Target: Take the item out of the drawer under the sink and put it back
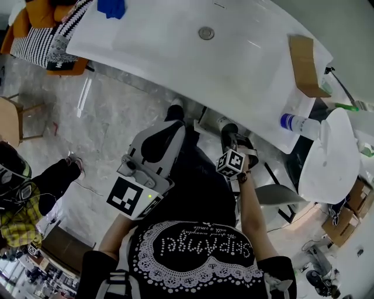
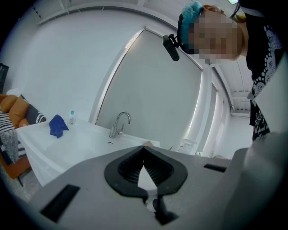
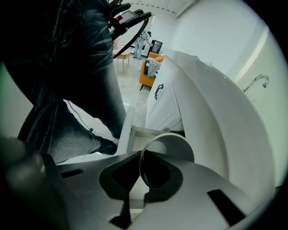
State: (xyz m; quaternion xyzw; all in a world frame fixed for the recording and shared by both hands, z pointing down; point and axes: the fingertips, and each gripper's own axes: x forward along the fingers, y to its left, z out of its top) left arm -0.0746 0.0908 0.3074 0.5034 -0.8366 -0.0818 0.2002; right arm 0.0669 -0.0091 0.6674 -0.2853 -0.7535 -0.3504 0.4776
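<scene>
My right gripper [image 3: 140, 164] is shut on the thin rim of a white cup [image 3: 176, 144], held above the open drawer [image 3: 127, 130] under the white sink counter [image 3: 211, 112]. In the head view the right gripper [image 1: 229, 135] points steeply down beside the counter's front edge, with the pale cup [image 1: 224, 123] at its tip and the drawer [image 1: 200, 125] just left of it. The left gripper [image 1: 175, 125] hangs in front of my legs. In its own view the left gripper [image 2: 144, 151] has its jaws together with nothing between them.
On the counter [image 1: 175, 47] lie a blue cloth [image 1: 111, 7], a cardboard box [image 1: 307, 64] and a blue-capped bottle [image 1: 298, 124]. The faucet [image 2: 119, 123] stands at its back. Another person [image 1: 26, 187] stands at the left, with an orange chair [image 1: 47, 35] beyond.
</scene>
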